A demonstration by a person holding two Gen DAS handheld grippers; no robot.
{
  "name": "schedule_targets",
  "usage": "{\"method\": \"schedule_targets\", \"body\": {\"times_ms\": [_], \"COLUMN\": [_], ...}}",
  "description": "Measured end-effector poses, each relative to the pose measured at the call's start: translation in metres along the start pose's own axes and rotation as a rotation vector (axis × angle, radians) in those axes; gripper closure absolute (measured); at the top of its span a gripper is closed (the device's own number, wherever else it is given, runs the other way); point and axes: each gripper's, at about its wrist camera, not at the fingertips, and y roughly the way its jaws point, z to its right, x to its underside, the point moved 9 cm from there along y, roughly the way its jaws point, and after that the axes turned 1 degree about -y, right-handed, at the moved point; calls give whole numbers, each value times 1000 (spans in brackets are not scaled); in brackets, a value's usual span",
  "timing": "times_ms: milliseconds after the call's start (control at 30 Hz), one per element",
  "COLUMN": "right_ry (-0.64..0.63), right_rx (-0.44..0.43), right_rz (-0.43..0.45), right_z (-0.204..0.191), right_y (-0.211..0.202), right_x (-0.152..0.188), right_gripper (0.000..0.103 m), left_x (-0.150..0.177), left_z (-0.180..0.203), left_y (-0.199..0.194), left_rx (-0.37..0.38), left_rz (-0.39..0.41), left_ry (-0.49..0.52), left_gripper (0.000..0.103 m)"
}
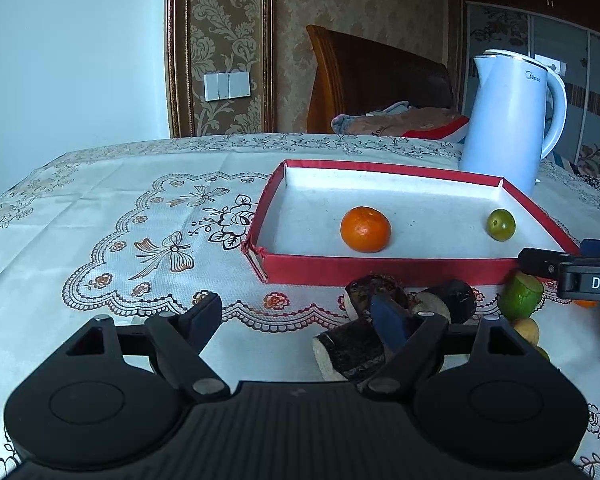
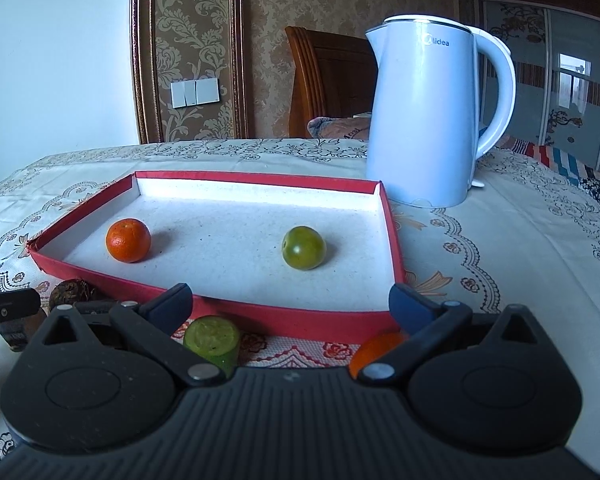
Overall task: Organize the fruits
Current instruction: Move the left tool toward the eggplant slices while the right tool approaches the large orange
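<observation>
A shallow red cardboard tray (image 2: 216, 312) with white lining holds a dimpled round orange (image 2: 128, 240) and a smooth green fruit (image 2: 303, 247). Both the left gripper (image 1: 300, 312) and right gripper (image 2: 290, 300) gape wide, empty, above the embroidered tablecloth (image 1: 100, 208).

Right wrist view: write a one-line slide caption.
Open right gripper faces a red tray holding an orange and a green fruit.

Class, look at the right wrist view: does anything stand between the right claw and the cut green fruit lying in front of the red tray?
Nothing visible does. The right claw is open, and the cut green fruit lies on the tablecloth just inside its left finger, before the red tray.
</observation>
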Motion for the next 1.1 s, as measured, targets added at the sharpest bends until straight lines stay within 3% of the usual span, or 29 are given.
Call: {"method": "schedule_targets", "body": {"times_ms": [367, 700, 967, 1100], "right_ry": [31, 240, 235, 298], "right_rx": [1, 11, 20, 31], "right_rz": [37, 65, 64, 60], "right_z": [9, 49, 47, 59], "right_y": [-26, -35, -34, -36], "right_x": [11, 18, 19, 22], "right_gripper": [0, 0, 0, 0], "left_x": [8, 19, 20, 22], "left_z": [8, 14, -9, -4], "left_y": [-8, 1, 10, 11], "left_rx": [29, 17, -10, -33], "left_rz": [0, -68, -122, -128], "left_ry": [52, 110, -27, 17], "left_gripper": [19, 18, 17, 17]}}
